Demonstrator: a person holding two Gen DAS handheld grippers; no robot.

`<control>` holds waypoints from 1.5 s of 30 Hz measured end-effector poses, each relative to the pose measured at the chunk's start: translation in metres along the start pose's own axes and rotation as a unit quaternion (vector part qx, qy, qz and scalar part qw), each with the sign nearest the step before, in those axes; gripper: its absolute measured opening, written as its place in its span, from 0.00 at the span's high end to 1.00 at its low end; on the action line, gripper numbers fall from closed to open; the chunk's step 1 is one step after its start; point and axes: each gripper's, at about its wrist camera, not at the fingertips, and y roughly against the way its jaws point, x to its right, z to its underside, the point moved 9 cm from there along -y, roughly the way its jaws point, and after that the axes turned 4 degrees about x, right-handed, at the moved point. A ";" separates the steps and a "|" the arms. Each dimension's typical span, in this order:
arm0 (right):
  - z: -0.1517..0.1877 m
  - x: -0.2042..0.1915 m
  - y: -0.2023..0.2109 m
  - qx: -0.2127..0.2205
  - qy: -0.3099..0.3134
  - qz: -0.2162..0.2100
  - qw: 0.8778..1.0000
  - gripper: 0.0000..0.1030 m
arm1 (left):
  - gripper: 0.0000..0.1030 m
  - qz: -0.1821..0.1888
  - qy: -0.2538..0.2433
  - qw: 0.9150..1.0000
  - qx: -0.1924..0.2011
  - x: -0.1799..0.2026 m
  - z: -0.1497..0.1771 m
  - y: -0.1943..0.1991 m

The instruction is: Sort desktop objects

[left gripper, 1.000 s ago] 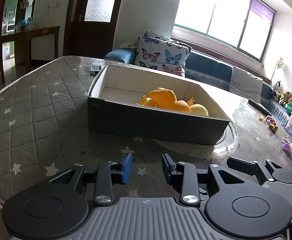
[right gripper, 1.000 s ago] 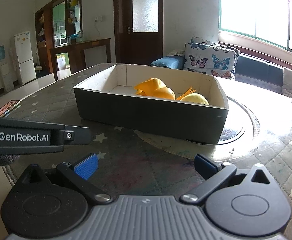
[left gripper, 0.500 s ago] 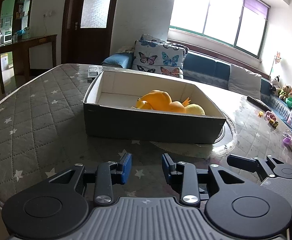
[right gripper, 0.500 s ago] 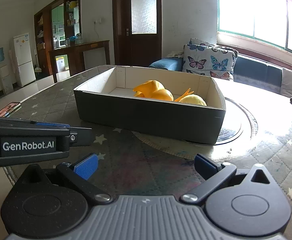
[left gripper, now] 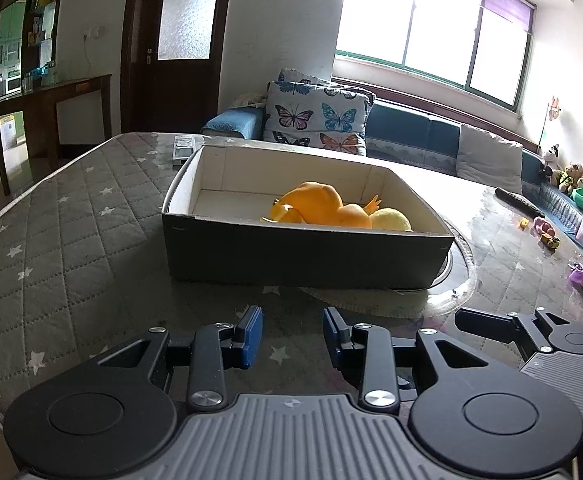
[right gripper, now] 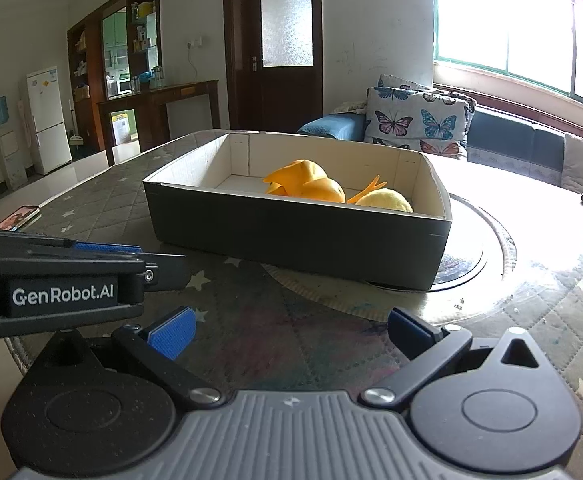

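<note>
Orange and yellow toys (left gripper: 319,208) are lying inside the box (left gripper: 303,256) — both hand-held grippers, left (left gripper: 292,334) half-open and right (right gripper: 287,330) wide, are hovering empty before it; small items (left gripper: 545,232) beyond it are seemingly awaiting sorting.

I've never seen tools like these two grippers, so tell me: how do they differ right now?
The right gripper has its jaws spread wide; the left gripper has its jaws only partly apart. The left gripper reaches slightly further forward, its body showing at the left edge of the right camera's view, while the right gripper sits a little behind it. Both are empty, hover above the table and face the box.
</note>
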 end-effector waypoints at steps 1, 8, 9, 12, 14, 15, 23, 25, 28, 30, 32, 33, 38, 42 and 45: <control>0.000 0.000 0.000 0.000 -0.001 0.000 1.000 0.00 | 0.65 0.000 -0.002 1.000 0.001 0.000 -0.001 0.000; -0.004 0.004 -0.005 -0.003 -0.007 0.002 1.000 0.00 | 0.65 0.000 -0.005 1.000 0.000 0.000 -0.006 -0.006; -0.004 0.004 -0.007 -0.004 -0.007 0.002 1.000 0.00 | 0.65 0.000 -0.006 1.000 0.000 0.001 -0.006 -0.007; -0.004 0.004 -0.010 -0.006 -0.007 0.002 1.000 0.00 | 0.65 0.000 -0.009 1.000 -0.002 0.001 -0.007 -0.009; -0.005 0.004 -0.012 -0.008 -0.008 0.002 1.000 0.00 | 0.65 -0.001 -0.010 1.000 -0.003 0.001 -0.009 -0.011; -0.005 0.005 -0.013 -0.009 -0.008 0.002 1.000 0.00 | 0.65 -0.002 -0.010 1.000 -0.003 0.001 -0.010 -0.012; -0.012 0.008 -0.021 -0.012 -0.011 0.002 1.000 0.00 | 0.65 -0.004 -0.015 1.000 -0.004 0.000 -0.018 -0.020; -0.013 0.009 -0.023 -0.013 -0.011 0.002 1.000 0.00 | 0.65 -0.005 -0.014 1.000 -0.005 -0.001 -0.020 -0.022; -0.015 0.010 -0.027 -0.015 -0.010 0.004 1.000 0.00 | 0.65 -0.006 -0.014 1.000 -0.007 -0.003 -0.023 -0.026; -0.016 0.012 -0.030 -0.016 -0.011 0.004 1.000 0.00 | 0.65 -0.008 -0.015 1.000 -0.008 -0.003 -0.025 -0.028; -0.018 0.013 -0.031 -0.017 -0.013 0.003 1.000 0.00 | 0.65 -0.009 -0.015 1.000 -0.010 -0.004 -0.026 -0.031; -0.019 0.013 -0.032 -0.017 -0.013 0.004 1.000 0.00 | 0.65 -0.010 -0.015 1.000 -0.010 -0.004 -0.028 -0.032; -0.024 0.017 -0.039 -0.020 -0.014 0.007 1.000 0.00 | 0.65 -0.012 -0.016 1.000 -0.013 -0.005 -0.032 -0.037; -0.026 0.020 -0.042 -0.023 -0.016 0.009 1.000 0.00 | 0.65 -0.014 -0.016 1.000 -0.017 -0.004 -0.033 -0.042; -0.027 0.022 -0.045 -0.026 -0.018 0.010 0.999 0.00 | 0.65 -0.014 -0.018 1.000 -0.020 -0.004 -0.035 -0.045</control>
